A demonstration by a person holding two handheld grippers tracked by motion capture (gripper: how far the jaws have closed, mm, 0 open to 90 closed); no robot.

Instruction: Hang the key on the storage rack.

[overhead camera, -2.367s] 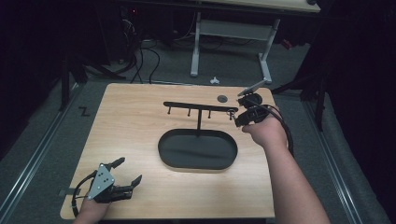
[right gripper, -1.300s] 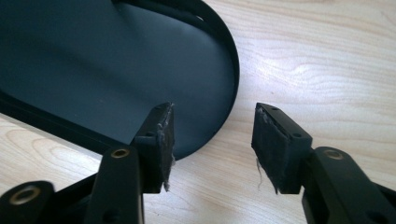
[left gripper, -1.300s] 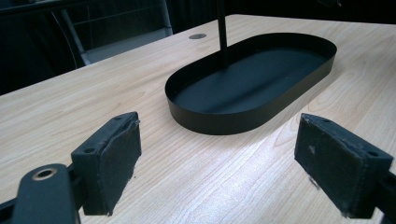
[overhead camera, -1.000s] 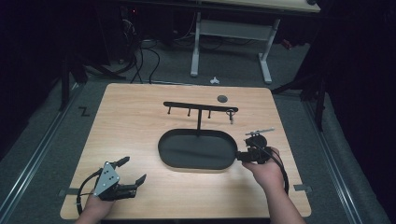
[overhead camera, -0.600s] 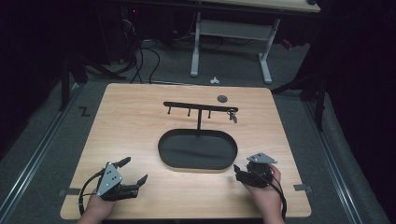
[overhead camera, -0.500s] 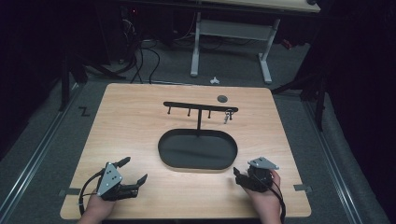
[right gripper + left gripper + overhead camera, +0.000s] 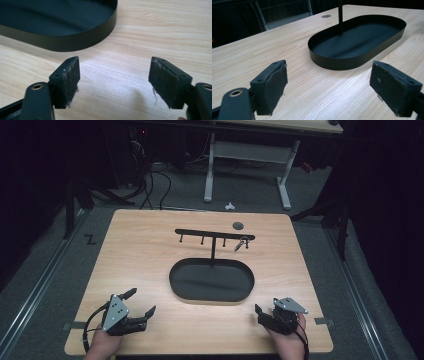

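Note:
A black oval tray (image 7: 177, 282) lies mid-table, and a thin post rises from it to a bar with several hooks (image 7: 212, 234). A small key ring (image 7: 242, 243) hangs from a hook near the bar's right end. My left gripper (image 7: 141, 302) rests open near the front left corner with nothing between its pads (image 7: 272, 87); the tray wall (image 7: 337, 63) lies ahead of it. My right gripper (image 7: 266, 313) sits open at the front right, just short of the tray's wall (image 7: 75, 42), with bare wood between its pads (image 7: 167, 80).
A small dark round disc (image 7: 238, 225) is set in the tabletop behind the rack, also seen as disc (image 7: 326, 16). The wooden table (image 7: 140, 255) ends close behind both hands. Beyond it stand a white desk frame (image 7: 210, 165) and floor cables (image 7: 150, 180).
My right gripper has come back from the rack's right end to the table's front right, leaving the key ring on its hook. The left gripper has hardly shifted.

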